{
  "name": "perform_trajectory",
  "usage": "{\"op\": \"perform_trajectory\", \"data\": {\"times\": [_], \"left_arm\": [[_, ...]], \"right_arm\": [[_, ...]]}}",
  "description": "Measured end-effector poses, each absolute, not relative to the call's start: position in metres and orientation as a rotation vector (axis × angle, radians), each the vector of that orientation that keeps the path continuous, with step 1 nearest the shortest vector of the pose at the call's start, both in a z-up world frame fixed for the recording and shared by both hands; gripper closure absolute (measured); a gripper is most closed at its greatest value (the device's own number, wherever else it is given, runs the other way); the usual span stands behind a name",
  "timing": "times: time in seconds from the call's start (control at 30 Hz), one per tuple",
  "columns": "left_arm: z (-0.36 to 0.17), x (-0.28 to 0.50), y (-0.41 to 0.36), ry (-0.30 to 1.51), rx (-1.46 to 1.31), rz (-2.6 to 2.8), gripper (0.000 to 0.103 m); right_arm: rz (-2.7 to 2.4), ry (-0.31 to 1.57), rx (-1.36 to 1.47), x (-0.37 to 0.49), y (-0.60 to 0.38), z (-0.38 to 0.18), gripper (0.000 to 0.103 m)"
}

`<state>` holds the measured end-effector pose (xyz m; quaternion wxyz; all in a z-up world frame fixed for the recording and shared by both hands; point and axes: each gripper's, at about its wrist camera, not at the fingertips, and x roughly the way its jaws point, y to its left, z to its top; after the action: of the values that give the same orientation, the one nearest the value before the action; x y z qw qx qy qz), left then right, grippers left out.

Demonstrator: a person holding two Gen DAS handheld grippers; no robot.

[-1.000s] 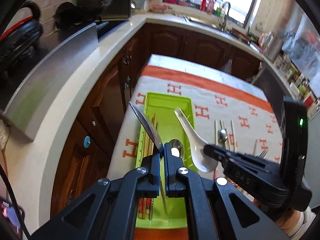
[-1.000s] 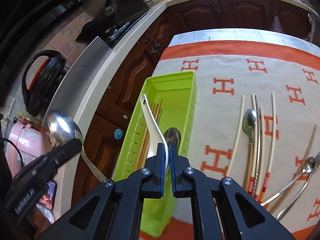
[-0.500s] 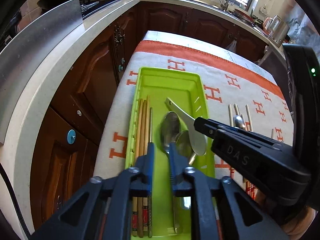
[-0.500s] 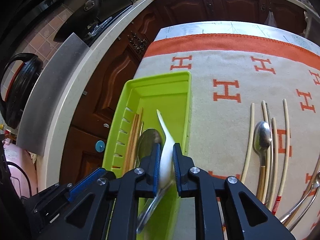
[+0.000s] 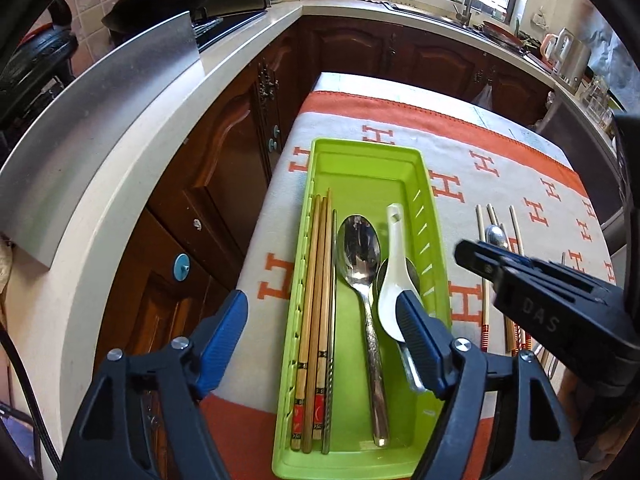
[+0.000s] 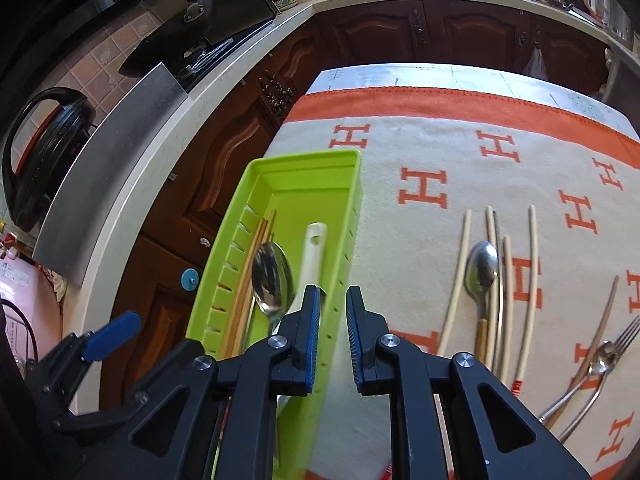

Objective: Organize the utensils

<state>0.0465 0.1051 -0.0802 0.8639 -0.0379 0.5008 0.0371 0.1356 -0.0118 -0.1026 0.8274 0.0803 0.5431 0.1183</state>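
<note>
The left gripper (image 5: 320, 328) hung over the near end of the green tray (image 5: 434, 216), its jaws spread wide after just having been opening, and nothing was pinched between them. Below it the big metal spoon (image 5: 360, 256) lay flat in the tray, bowl toward twelve o'clock, handle running back toward six. At its nine o'clock side lay the wooden chopsticks (image 5: 316, 280), packed along the tray's slotted left wall with a thin metal stick beside them. At the spoon's three o'clock lay the white ceramic spoon (image 5: 390, 280), handle pointing to twelve, its bowl resting partly on another metal spoon beneath it; the left gripper's right finger covered the bowl's near edge.

The right gripper (image 6: 333, 332) stood at the tray's right wall, jaws parted by a narrow gap with only the green wall seen through it. They gripped nothing, and the white spoon lay free just at their eleven o'clock.

Out on the orange-and-cream tablecloth (image 6: 420, 148), at about three o'clock from the tray and well apart from it, more utensils waited: pale chopsticks (image 6: 456, 280) lying roughly parallel, a wood-handled spoon (image 6: 482, 268) among them, and farther right a fork (image 6: 616, 344) crossing a long-handled spoon (image 6: 600, 356).
</note>
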Motion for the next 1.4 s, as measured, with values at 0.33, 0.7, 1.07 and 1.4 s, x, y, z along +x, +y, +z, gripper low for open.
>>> {"op": "perform_trajectory", "data": {"times": [0.33,0.7,1.07,1.4], "left_arm": [[-0.072,0.035,0.096,1.040,-0.082,0.082,0.027],[-0.073,0.026,0.060,1.060,-0.027,0.032,0.026],[-0.076,0.037,0.005,1.088,0.041,-0.035,0.026],[-0.104,0.067,-0.037,1.144,0.040,-0.097,0.027]], "right_arm": [[0.223,1.157,0.147,0.097,-0.057,-0.094,0.080],[0.146,1.137,0.195,0.060,-0.133,-0.085,0.079],[0.051,1.121,0.266,0.046,-0.209,-0.091,0.079],[-0.003,1.142,0.323,0.036,-0.261,-0.113,0.079]]}}
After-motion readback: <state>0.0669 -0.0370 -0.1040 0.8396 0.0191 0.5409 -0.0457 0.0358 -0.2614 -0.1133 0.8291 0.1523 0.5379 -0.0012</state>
